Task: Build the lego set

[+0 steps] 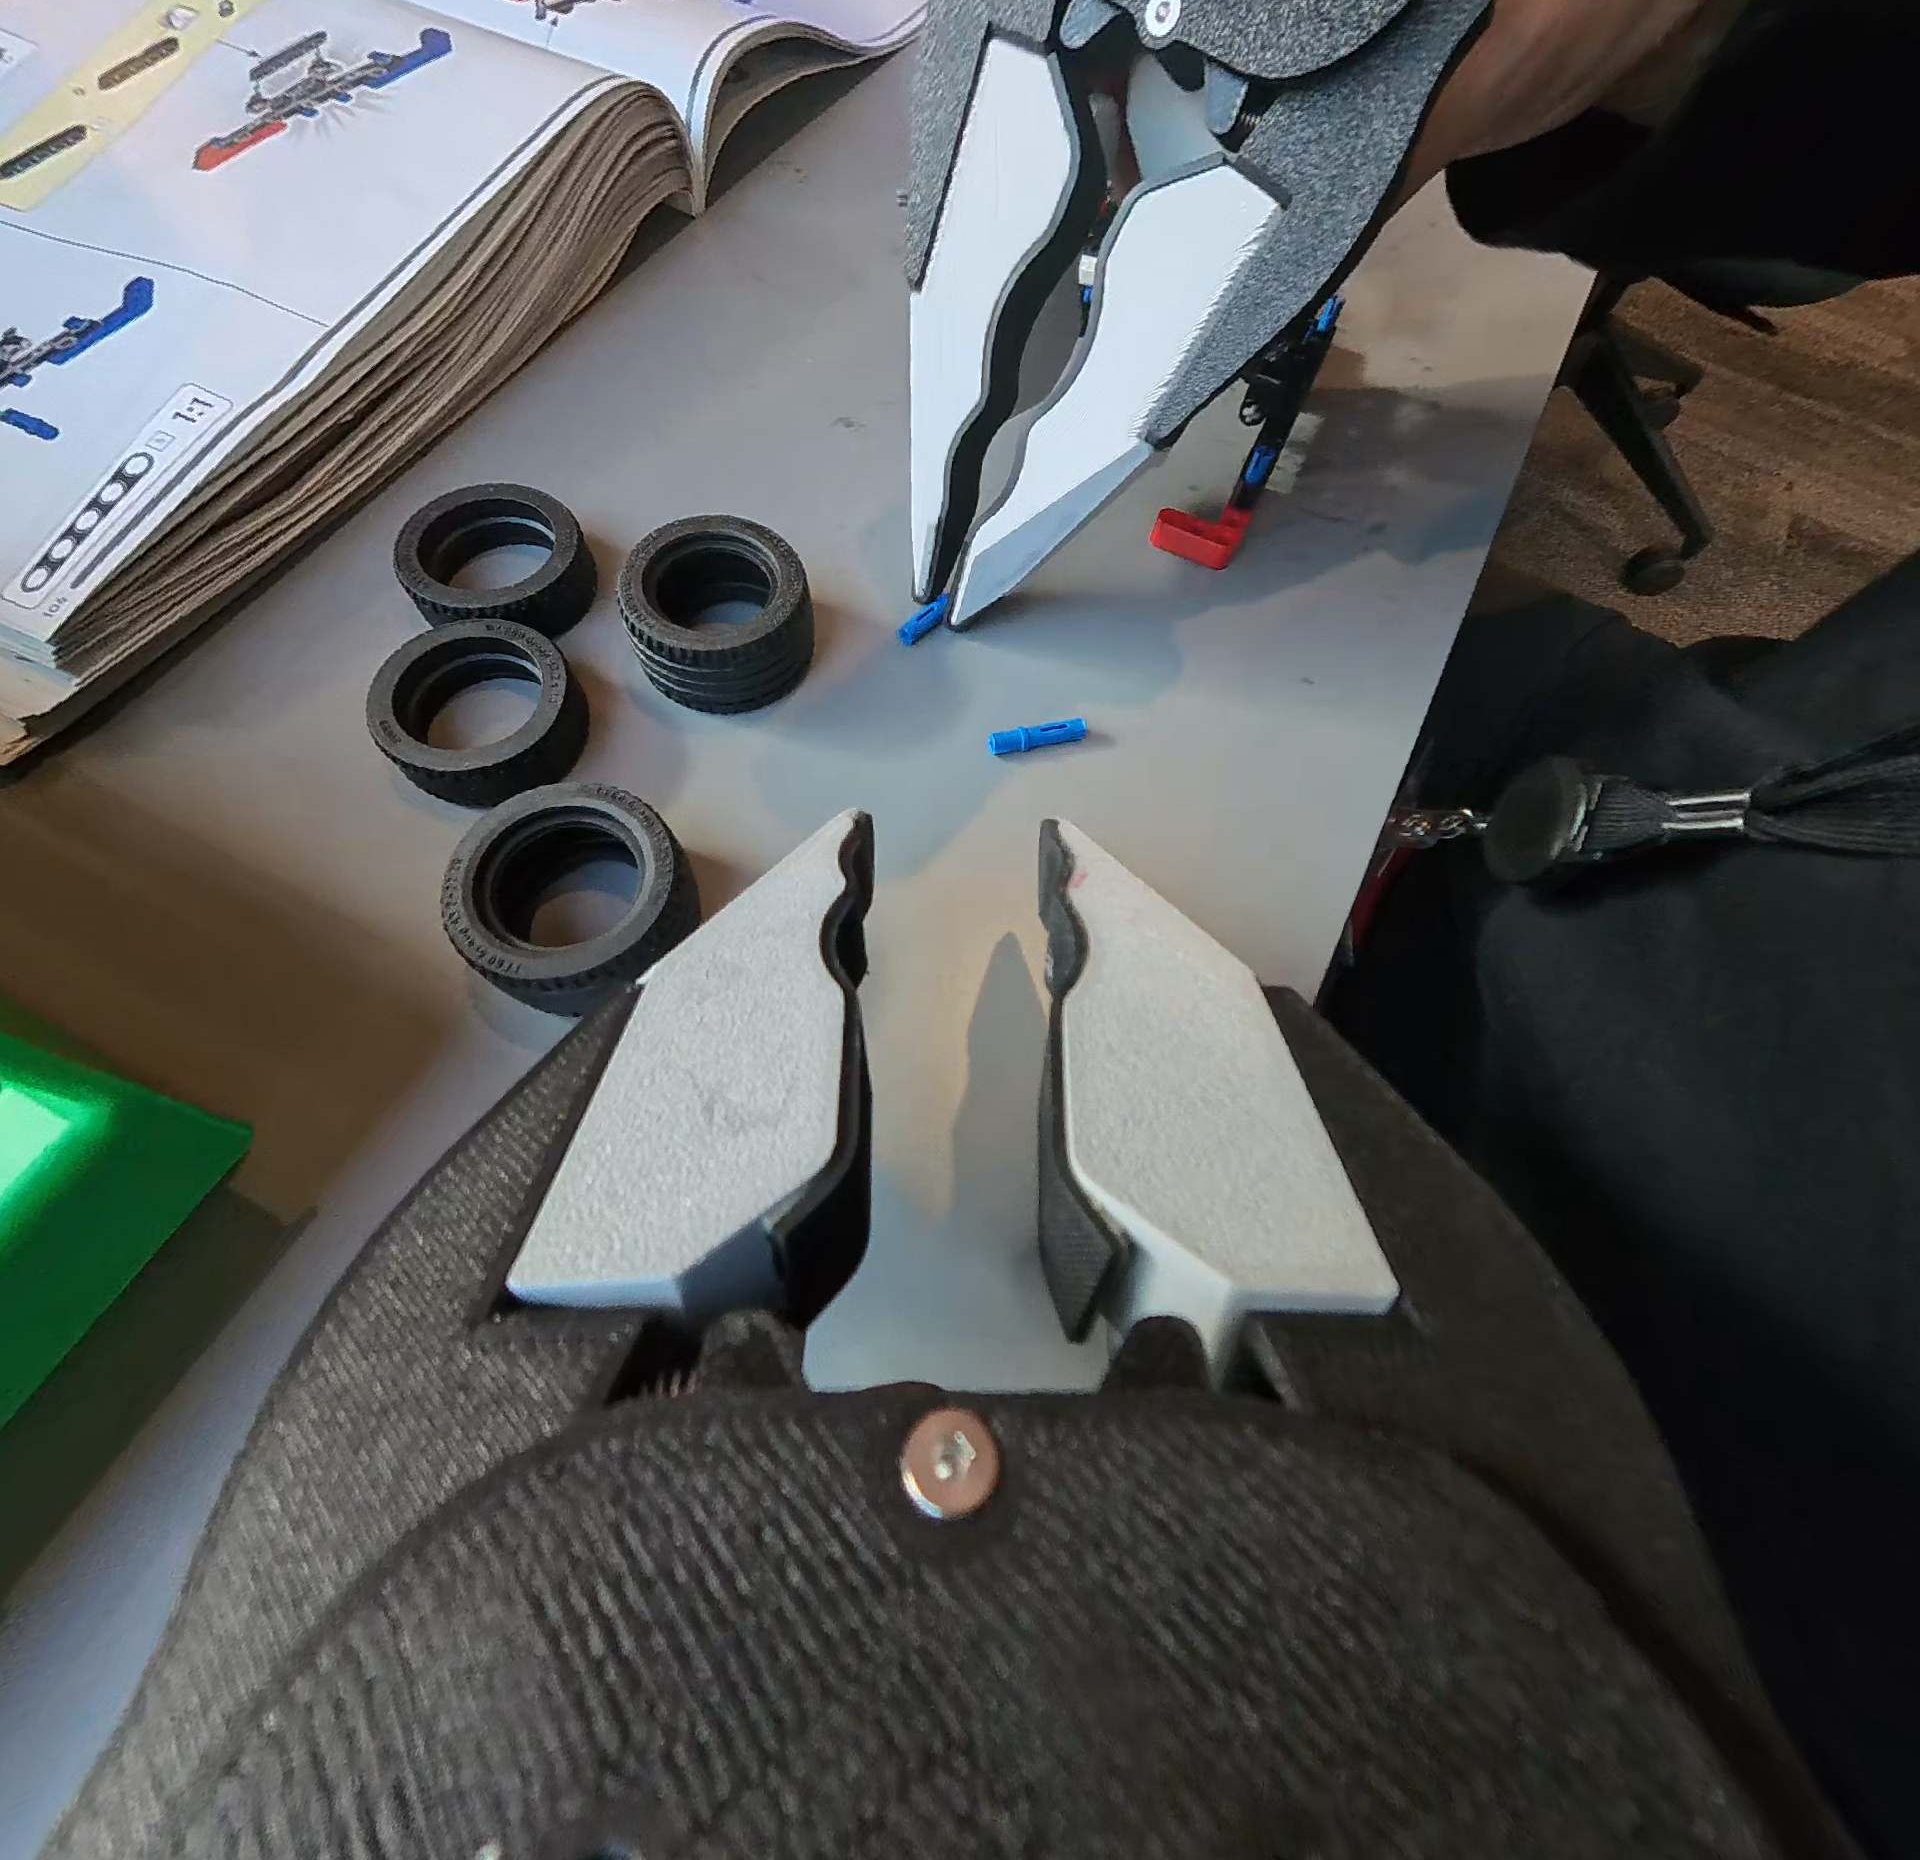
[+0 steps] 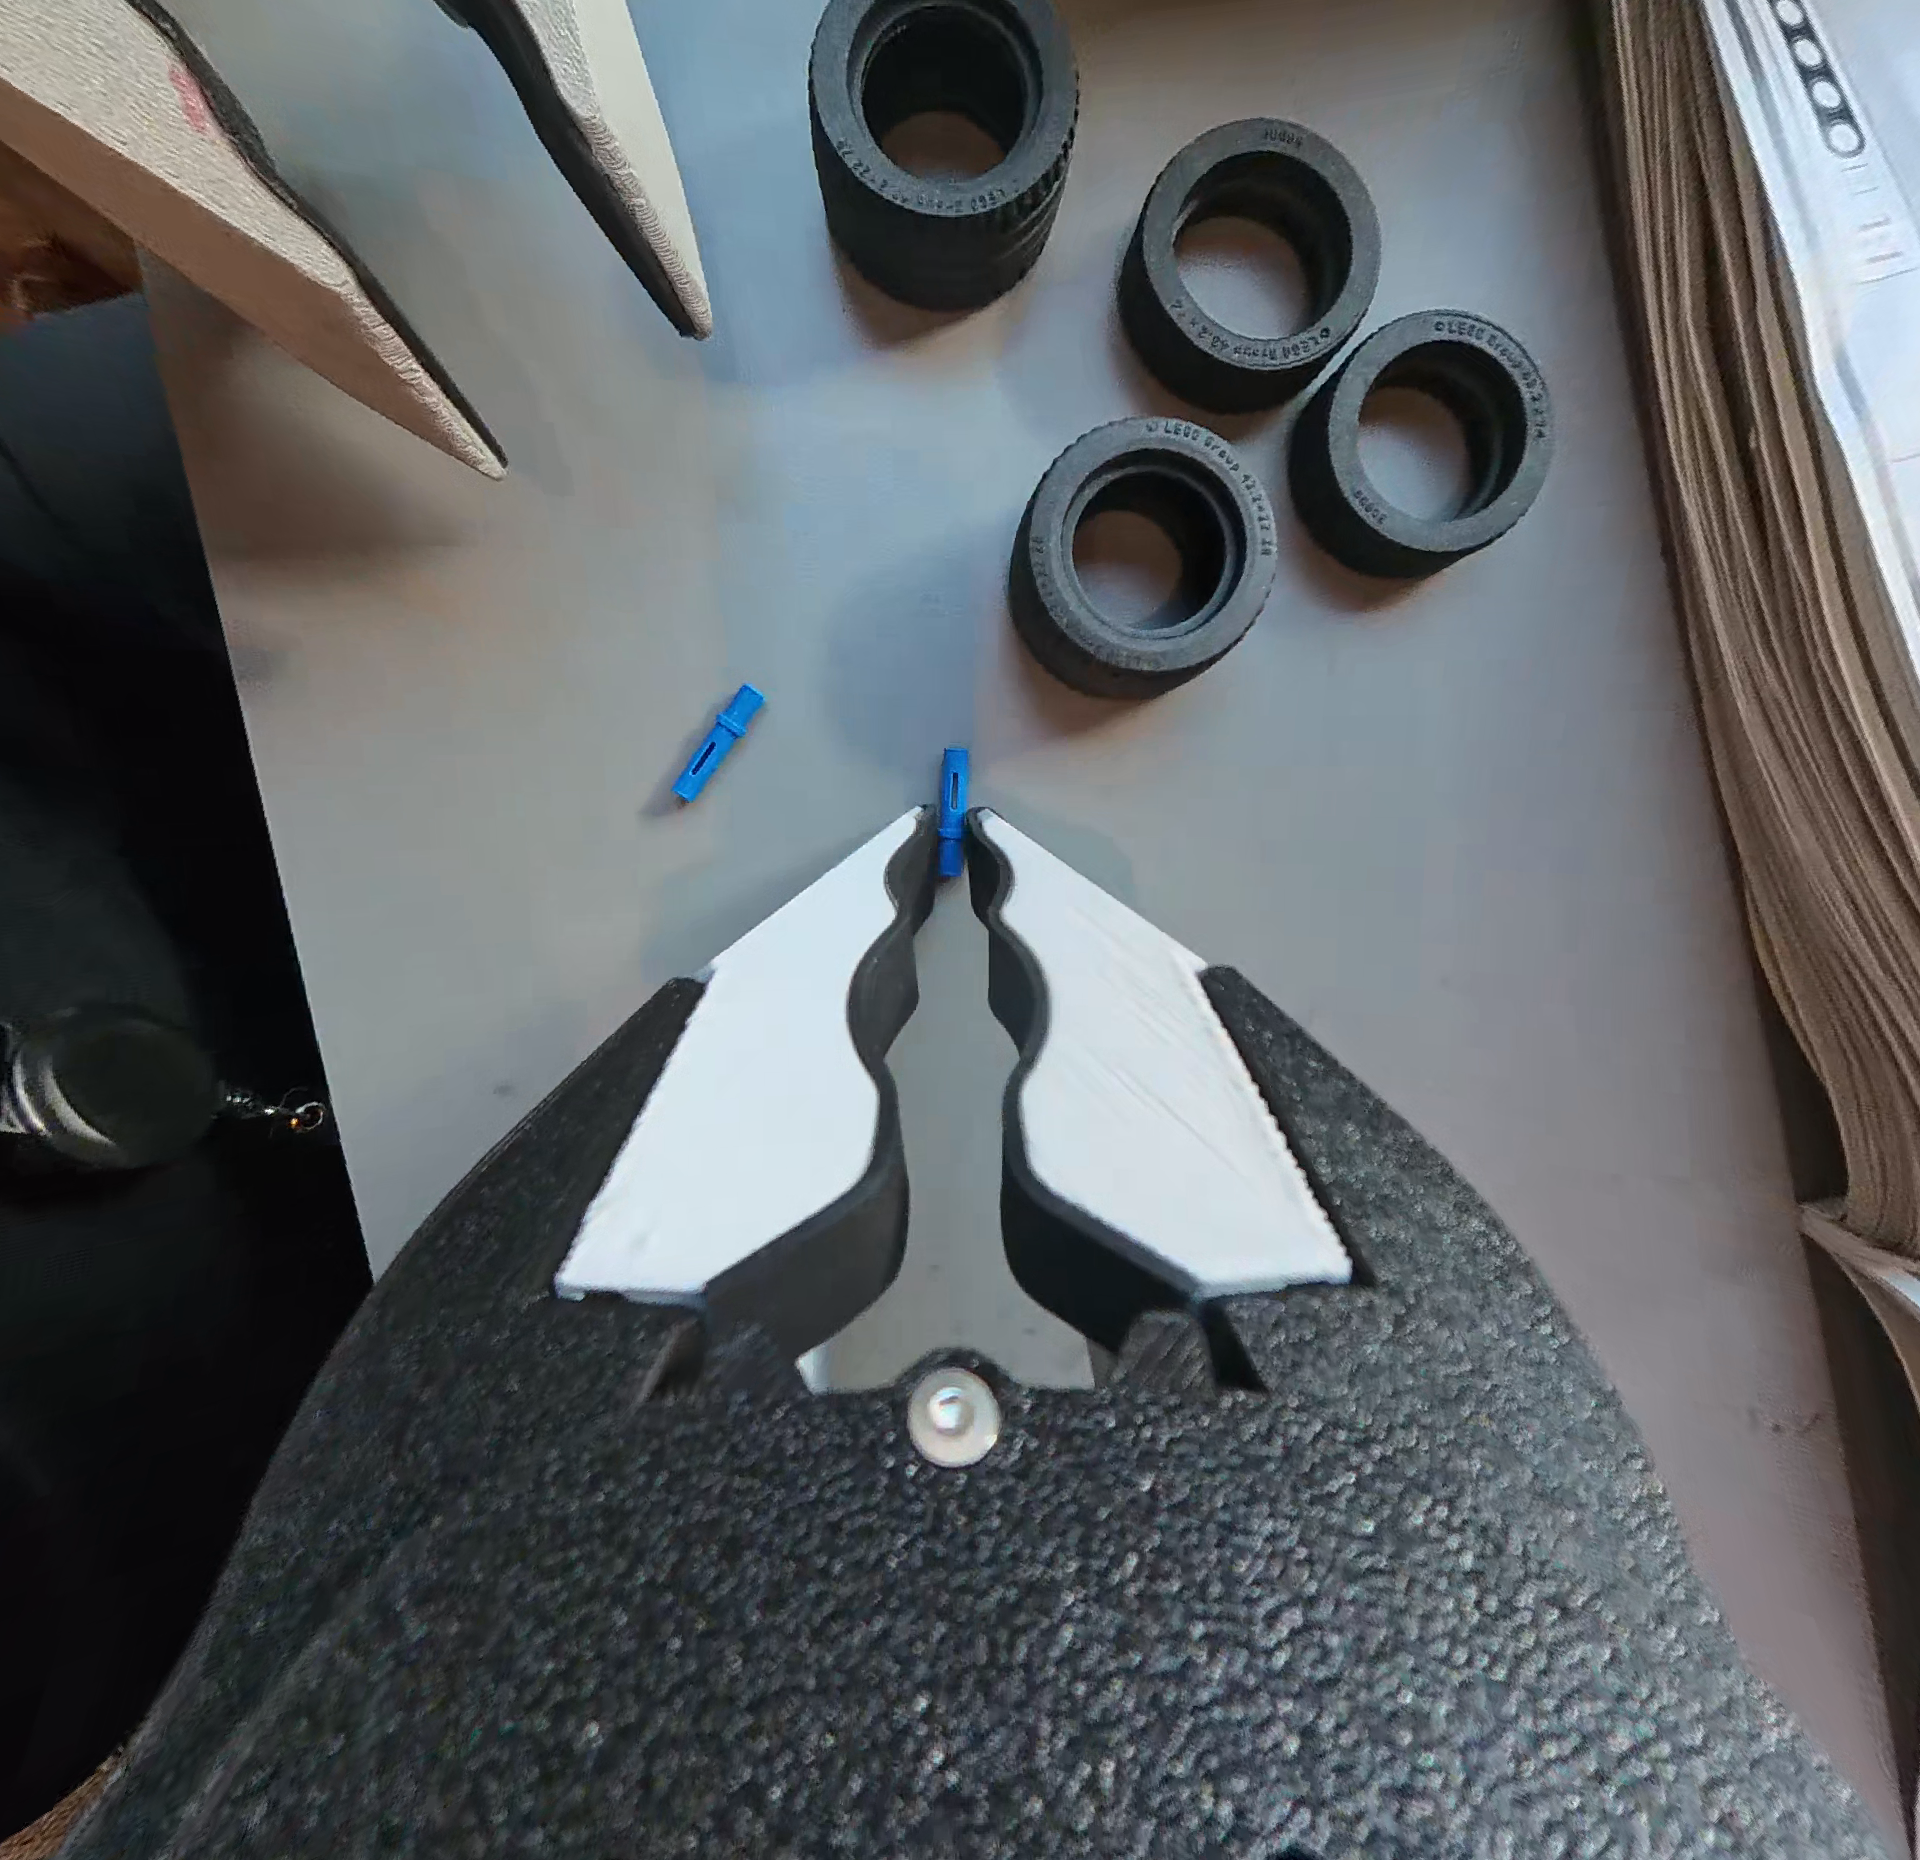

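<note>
My right gripper [image 2: 951, 818] is shut on a small blue pin [image 2: 953, 808] at its fingertips, tips down on the grey table; in the left wrist view it [image 1: 940, 605] holds the same pin [image 1: 923, 621]. A second blue pin [image 1: 1037, 738] lies loose on the table, also in the right wrist view [image 2: 717, 742]. My left gripper [image 1: 956, 834] is open and empty, just short of that loose pin; its fingers [image 2: 436, 397] show at the top left of the right wrist view. A partly built black, blue and red assembly [image 1: 1210, 532] lies behind the right gripper.
Several black tyres [image 1: 717, 615] [image 2: 1143, 553] lie left of the pins. An open instruction booklet [image 1: 312, 252] [image 2: 1787, 460] lies beyond them. A green box [image 1: 94, 1187] sits at the left. The table edge [image 1: 1434, 719] runs close on the right, with a chair beyond. Spacing between my two grippers at the tips: around 9 centimeters.
</note>
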Motion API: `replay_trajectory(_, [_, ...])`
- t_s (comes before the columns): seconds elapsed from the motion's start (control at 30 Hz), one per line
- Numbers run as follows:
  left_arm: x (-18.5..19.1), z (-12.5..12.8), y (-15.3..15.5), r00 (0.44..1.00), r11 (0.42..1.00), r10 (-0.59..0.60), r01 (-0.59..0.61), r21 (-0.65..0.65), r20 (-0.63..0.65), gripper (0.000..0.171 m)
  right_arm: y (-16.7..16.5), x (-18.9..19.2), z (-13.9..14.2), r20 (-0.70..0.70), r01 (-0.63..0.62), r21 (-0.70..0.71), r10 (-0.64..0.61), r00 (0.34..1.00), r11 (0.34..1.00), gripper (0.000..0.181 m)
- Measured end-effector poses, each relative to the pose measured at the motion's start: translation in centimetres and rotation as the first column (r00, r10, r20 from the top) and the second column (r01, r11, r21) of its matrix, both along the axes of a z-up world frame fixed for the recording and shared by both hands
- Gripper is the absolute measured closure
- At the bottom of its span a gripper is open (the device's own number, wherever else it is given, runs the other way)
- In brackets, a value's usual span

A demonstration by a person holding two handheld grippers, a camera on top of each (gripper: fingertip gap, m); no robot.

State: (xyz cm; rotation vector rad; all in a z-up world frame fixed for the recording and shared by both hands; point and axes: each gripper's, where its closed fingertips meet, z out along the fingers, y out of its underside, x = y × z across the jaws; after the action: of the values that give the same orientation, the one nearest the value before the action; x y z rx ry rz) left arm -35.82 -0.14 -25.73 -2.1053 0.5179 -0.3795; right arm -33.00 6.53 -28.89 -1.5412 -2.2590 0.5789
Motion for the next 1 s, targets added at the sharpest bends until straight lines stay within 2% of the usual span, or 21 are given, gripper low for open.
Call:
replay_trajectory(0.1, [0.0,-0.1,0.0,1.000,1.000,0.004,-0.004,0.001,-0.012,0.142,0.6,0.1,0.5,-0.033,0.033,0.015,-0.032,0.999,0.999,0.176])
replay_trajectory(0.3, [-0.1,-0.2,0.1,1.000,1.000,0.000,0.001,-0.025,0.023,0.142,1.2,0.3,3.2,-0.138,0.128,-0.135,-0.146,0.980,0.983,0.176])
replay_trajectory(0.47, [-0.1,0.3,0.0,0.996,1.000,-0.005,0.007,-0.025,0.084,0.147,2.6,0.6,5.3,-0.248,0.160,-0.133,-0.190,0.950,0.978,0.177])
replay_trajectory(0.6, [-0.5,0.6,0.1,0.992,1.000,0.008,-0.006,-0.023,0.124,0.147,3.5,0.9,6.1,-0.286,0.203,-0.176,-0.247,0.926,0.963,0.177])
replay_trajectory(0.77, [-0.4,0.9,0.2,0.989,1.000,-0.003,0.005,-0.016,0.151,0.148,5.1,0.9,7.2,-0.340,0.230,-0.147,-0.268,0.901,0.962,0.177])
replay_trajectory(0.87, [-0.7,1.3,0.3,0.983,1.000,0.004,-0.005,0.003,0.181,0.157,5.6,0.7,7.8,-0.368,0.224,-0.126,-0.255,0.894,0.966,0.177])
replay_trajectory(0.97, [-1.4,2.4,0.4,0.966,0.999,0.019,-0.031,0.044,0.256,0.171,6.2,0.5,7.9,-0.384,0.234,-0.131,-0.267,0.884,0.963,0.177])
replay_trajectory(1.0, [-1.5,2.7,0.3,0.959,0.998,0.019,-0.033,0.047,0.282,0.171,6.3,0.4,7.9,-0.387,0.235,-0.134,-0.269,0.882,0.963,0.177])
